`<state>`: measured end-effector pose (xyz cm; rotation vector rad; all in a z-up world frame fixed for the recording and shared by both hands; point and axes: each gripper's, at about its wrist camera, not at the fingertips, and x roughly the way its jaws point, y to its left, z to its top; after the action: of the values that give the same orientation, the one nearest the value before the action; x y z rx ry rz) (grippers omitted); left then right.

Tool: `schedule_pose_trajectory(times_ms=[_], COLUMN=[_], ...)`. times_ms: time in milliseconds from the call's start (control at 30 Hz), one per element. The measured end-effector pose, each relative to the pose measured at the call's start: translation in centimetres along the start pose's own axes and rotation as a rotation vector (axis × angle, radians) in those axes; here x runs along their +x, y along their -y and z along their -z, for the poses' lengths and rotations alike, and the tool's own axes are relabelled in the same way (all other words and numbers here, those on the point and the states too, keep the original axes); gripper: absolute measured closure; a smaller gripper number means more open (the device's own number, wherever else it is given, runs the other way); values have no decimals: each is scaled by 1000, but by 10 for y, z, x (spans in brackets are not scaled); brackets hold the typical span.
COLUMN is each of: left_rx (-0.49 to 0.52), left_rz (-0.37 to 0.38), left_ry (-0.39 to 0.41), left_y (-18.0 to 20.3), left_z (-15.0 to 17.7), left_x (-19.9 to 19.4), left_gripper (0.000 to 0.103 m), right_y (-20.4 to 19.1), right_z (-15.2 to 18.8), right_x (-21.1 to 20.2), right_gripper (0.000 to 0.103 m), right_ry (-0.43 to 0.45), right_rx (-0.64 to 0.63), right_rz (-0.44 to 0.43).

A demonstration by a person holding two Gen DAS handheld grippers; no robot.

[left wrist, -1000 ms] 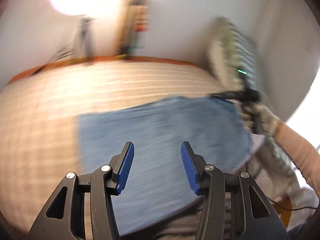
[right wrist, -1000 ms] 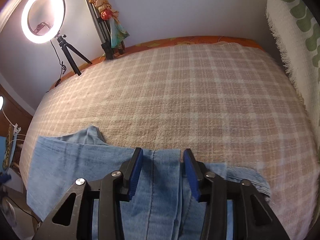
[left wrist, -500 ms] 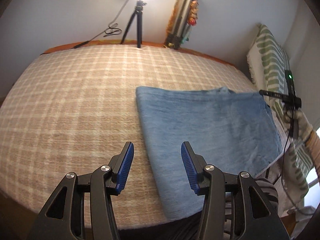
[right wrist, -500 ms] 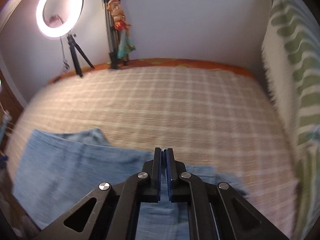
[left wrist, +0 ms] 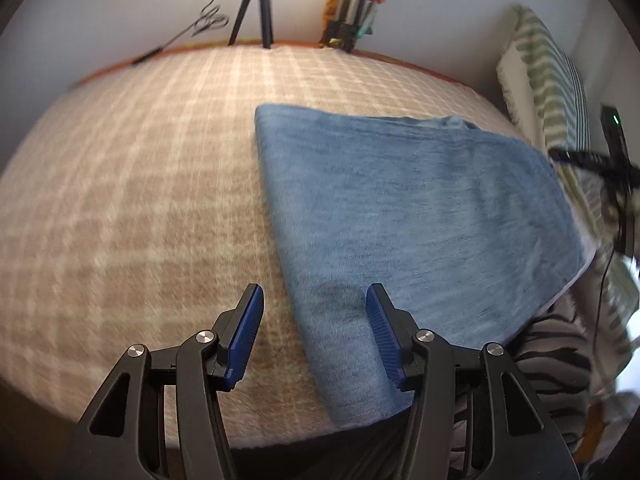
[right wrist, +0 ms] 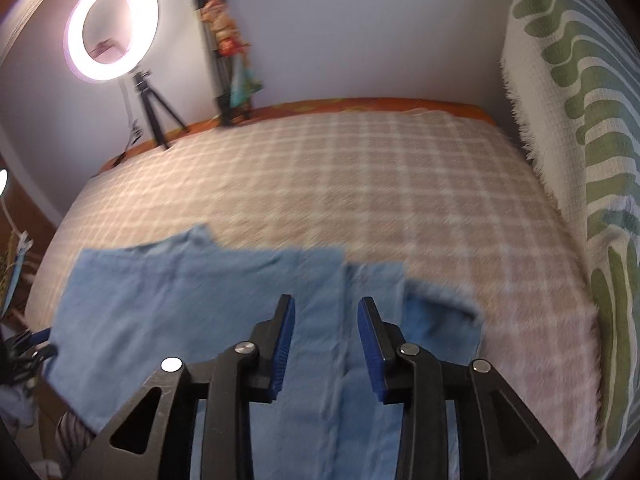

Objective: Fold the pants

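The left gripper (left wrist: 314,334) hangs half-wide and empty over the folded edge of the jeans (left wrist: 420,216), near the bed's (left wrist: 132,200) front edge. The right gripper (right wrist: 326,344), its jaws just reopened to a narrow gap, grips nothing above the seam. Risk: pinching only the top layer would drag the fold apart.

left gripper (left wrist: 315,322): black arms, silver screws | fingers (left wrist: 247,316): ribbed blue | clothing (left wrist: 548,344): zebra-striped
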<state>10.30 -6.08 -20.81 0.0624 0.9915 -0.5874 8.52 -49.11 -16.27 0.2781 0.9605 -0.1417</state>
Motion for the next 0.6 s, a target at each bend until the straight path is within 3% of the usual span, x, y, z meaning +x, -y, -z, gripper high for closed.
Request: schedule_pose_trajectory(times_ms=[133,300,367,467,600], left_rx=[-42,-106,-134,-169,-210], left_rz=[39,90,98,108,134], left_ry=[12,49,58,62,61], left_y=[-3,-8,-10,-14,-18], left_z=[8,14,16,17,18], left_x=[0,-3,-4,-5,-4], left_gripper=[49,51,53,62,84], right_y=[-33,-89,-122,-168,-233], right_z=[12,5,-1,-7,-12], right_x=[-16,-38,-41,-34,-15], right_gripper=[58,33,32,27,25], right_ry=[-37,-12,-12,-35,-85], right_rx=[6,-24,-57,-112,-196], right_rz=[-80,-170,-214,-263,-327])
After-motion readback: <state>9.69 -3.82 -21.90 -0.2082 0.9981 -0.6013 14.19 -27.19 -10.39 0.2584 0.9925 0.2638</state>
